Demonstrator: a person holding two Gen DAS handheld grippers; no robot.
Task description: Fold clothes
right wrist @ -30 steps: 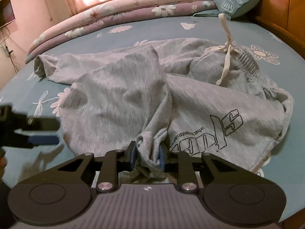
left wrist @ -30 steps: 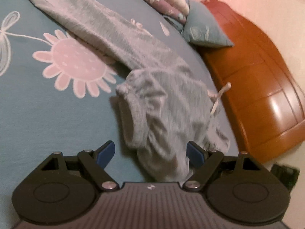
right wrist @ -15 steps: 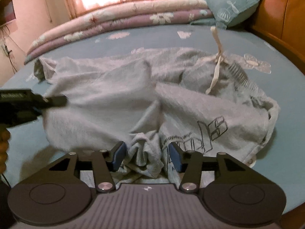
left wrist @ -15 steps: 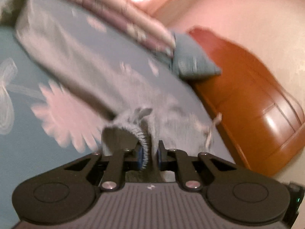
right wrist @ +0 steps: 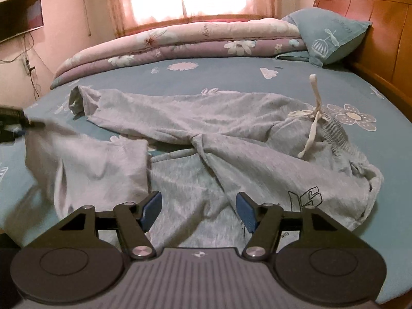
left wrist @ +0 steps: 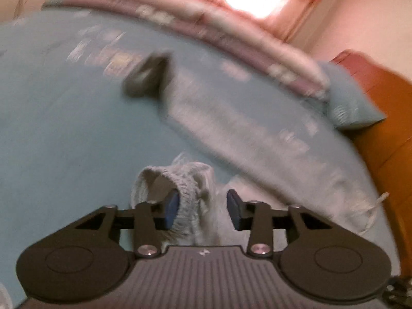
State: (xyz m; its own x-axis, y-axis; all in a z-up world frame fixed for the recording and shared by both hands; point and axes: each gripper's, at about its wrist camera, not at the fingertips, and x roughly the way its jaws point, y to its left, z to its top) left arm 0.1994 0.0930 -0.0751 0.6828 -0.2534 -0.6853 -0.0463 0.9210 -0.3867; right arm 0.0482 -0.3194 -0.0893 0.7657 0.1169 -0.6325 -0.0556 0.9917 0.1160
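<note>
Grey sweatpants [right wrist: 231, 134] lie crumpled across the blue flowered bed sheet [right wrist: 231, 77], with the white drawstring [right wrist: 314, 118] and waistband [right wrist: 337, 131] at the right. My right gripper [right wrist: 199, 209] hovers over the crotch area with its jaws opening. Cloth lies below them and nothing is pinched. In the blurred left wrist view, my left gripper [left wrist: 203, 207] also has its jaws opening. A ribbed leg cuff [left wrist: 188, 180] stands between them and leans on the left pad, while the right pad is free. The left gripper [right wrist: 15, 121] shows at the right view's far left edge, where the near leg stretches toward it.
A rolled flowered quilt [right wrist: 206, 41] runs along the far side of the bed. A blue pillow [right wrist: 332, 38] leans on the wooden headboard [right wrist: 381, 25] at the right. A screen [right wrist: 20, 15] hangs on the left wall.
The left gripper shut on the leg cuff, lifted it and drew it out to the left, then its jaws parted. The right gripper let go of the bunched fabric and rose slightly.
</note>
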